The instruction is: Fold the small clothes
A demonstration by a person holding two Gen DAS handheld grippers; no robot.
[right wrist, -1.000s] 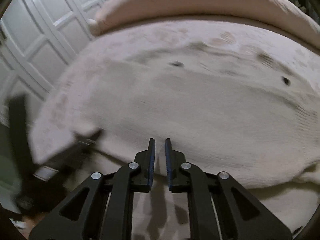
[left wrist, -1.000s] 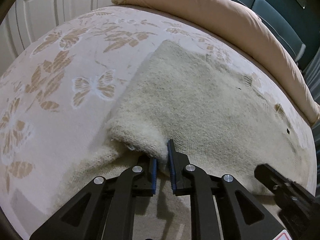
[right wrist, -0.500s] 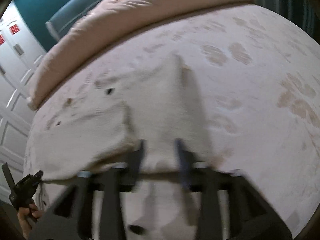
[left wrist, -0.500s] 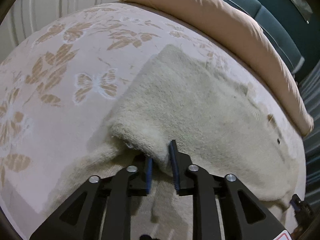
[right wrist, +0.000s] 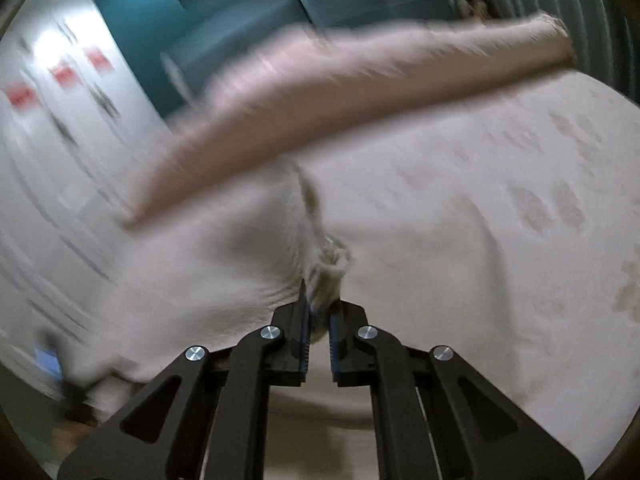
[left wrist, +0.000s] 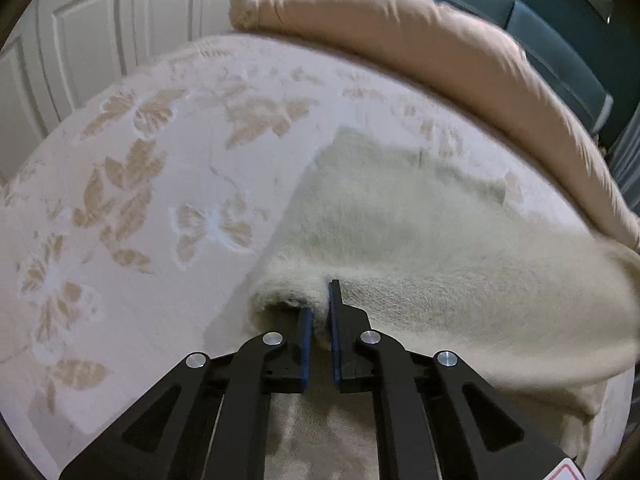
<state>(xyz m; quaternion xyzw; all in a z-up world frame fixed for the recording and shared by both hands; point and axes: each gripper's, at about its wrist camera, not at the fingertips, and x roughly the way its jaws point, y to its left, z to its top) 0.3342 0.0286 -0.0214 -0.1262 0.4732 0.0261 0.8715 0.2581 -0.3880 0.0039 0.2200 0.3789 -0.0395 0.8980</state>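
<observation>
The cream knitted garment [left wrist: 420,248] lies spread across the middle and right of the left wrist view on a bedspread [left wrist: 160,168] printed with butterflies. The left gripper [left wrist: 319,316] has its jaws narrowed onto the near folded edge, cloth pinched between the blue pads at lower centre. In the blurred right wrist view the right gripper [right wrist: 319,320] is closing its jaws on a bunched bit of the same garment's edge, which shows between them. With both near corners caught, the fold should go best if the two hands lift together, keep the edge taut, and carry it over evenly to the far edge, so the thick knit does not sag or twist. A long pinkish bolster [left wrist: 440,60] runs along the top right, close behind the garment, and could crowd the far edge. White panelled doors [left wrist: 80,40] stand at upper left.
</observation>
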